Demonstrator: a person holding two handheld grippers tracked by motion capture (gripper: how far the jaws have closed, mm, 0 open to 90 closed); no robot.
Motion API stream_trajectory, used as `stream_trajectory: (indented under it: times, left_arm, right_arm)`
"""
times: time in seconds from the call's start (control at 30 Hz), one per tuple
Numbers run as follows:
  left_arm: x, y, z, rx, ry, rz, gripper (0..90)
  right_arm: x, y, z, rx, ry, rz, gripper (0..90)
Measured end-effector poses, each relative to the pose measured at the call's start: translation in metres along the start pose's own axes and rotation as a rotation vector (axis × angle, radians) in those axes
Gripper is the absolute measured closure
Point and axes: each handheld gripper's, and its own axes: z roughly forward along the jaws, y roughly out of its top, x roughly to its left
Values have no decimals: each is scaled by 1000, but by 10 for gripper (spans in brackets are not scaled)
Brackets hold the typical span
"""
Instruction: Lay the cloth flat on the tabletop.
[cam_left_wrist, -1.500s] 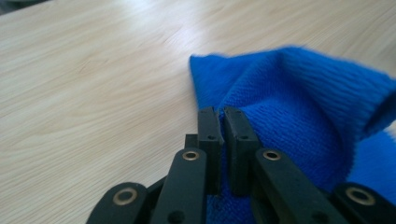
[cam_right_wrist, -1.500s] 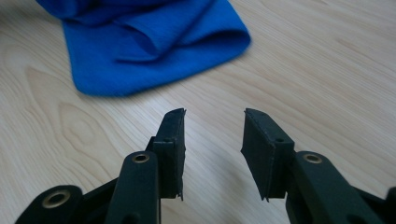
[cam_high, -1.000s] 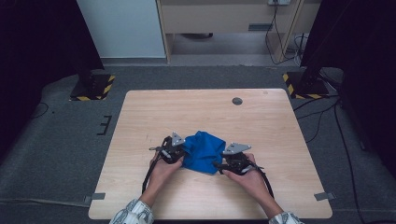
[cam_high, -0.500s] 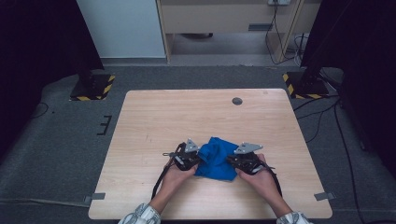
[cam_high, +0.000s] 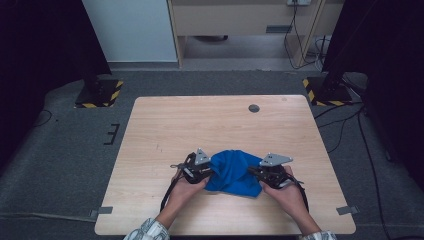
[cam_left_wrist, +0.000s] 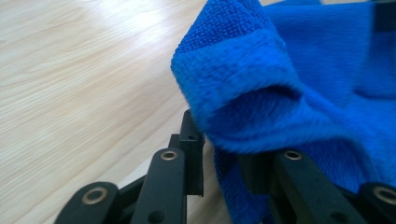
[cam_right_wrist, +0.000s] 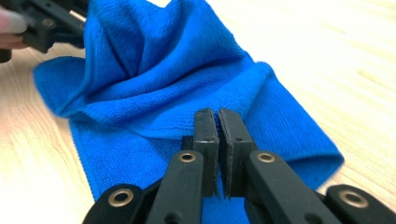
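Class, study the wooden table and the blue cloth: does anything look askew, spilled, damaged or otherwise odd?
Nothing is spilled or damaged. The one untidy thing is the blue terry cloth, which lies bunched in uneven folds near the front of the pale wooden table rather than flat. A small dark round disc sits by the far edge.

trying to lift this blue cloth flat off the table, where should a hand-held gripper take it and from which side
Probably the raised fold of the blue cloth, which stands off the table on its left side. Come in level from the left, as the left hand-held gripper sits now: the upright ridge fits between two jaws, while the flat parts offer no edge.
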Motion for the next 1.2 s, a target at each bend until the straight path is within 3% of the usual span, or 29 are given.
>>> stream_trajectory:
  times: [0.2, 0.43, 0.57, 0.6, 0.9, 1.07, 1.2]
  left_arm:
    - [8, -4, -9, 3, 11, 8, 666]
    - [25, -15, -27, 1, 62, 2, 639]
    - [39, -23, -34, 5, 77, -20, 616]
    - [44, -26, -35, 13, 82, -27, 611]
    - [50, -35, -45, 29, 118, -27, 576]
    - [60, -42, -59, 19, 139, -63, 573]
    - [65, -47, -70, -1, 153, -82, 572]
  right_arm:
    - [0, -4, 4, 17, -3, 3, 843]
    - [-1, -4, 2, 7, -10, 12, 767]
    - [-1, -4, 1, 0, -20, 22, 678]
    - [0, -4, 0, -3, -21, 29, 616]
    - [7, -10, -10, 11, -63, 12, 426]
    - [4, -19, -16, 37, -74, 25, 447]
    - [2, -22, -7, 63, -68, 30, 488]
